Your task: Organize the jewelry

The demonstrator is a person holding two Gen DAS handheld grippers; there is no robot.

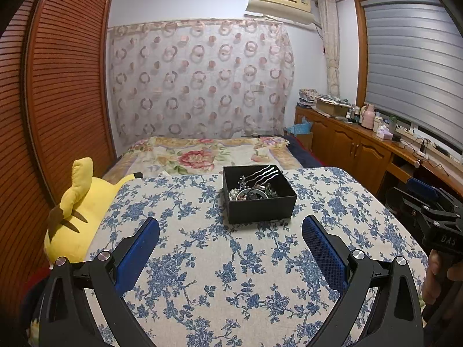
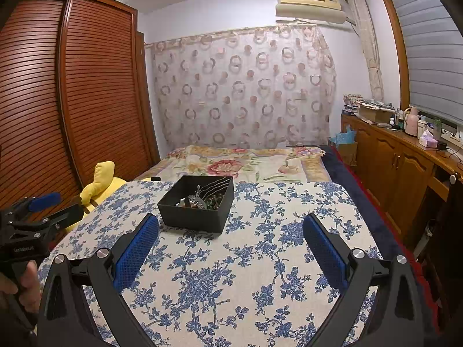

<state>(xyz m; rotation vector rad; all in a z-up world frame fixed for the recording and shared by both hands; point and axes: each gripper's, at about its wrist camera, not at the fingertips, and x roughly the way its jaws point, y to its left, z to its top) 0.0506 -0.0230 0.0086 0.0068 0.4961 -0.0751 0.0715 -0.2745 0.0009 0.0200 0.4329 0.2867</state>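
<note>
A black open box [image 1: 262, 209] stands on the blue-flowered tablecloth [image 1: 202, 260], toward the far side. It holds a tangle of jewelry [image 1: 251, 192]: beads, a dark ring-shaped piece and a wavy metal hair fork [image 1: 264, 172] leaning on the back wall. My left gripper [image 1: 230, 232] is open and empty, just in front of the box. My right gripper [image 2: 230, 231] is open and empty, with the box [image 2: 194, 217] ahead and left of its middle, jewelry [image 2: 199, 201] inside. Each gripper shows at the edge of the other's view [image 1: 434, 202] [image 2: 37, 205].
A yellow plush toy [image 1: 75, 211] lies at the table's left edge. A bed with a floral blanket [image 1: 199, 156] is beyond the table. A wooden wardrobe [image 1: 58, 86] stands left, a cluttered wooden counter [image 1: 361, 133] right under the window.
</note>
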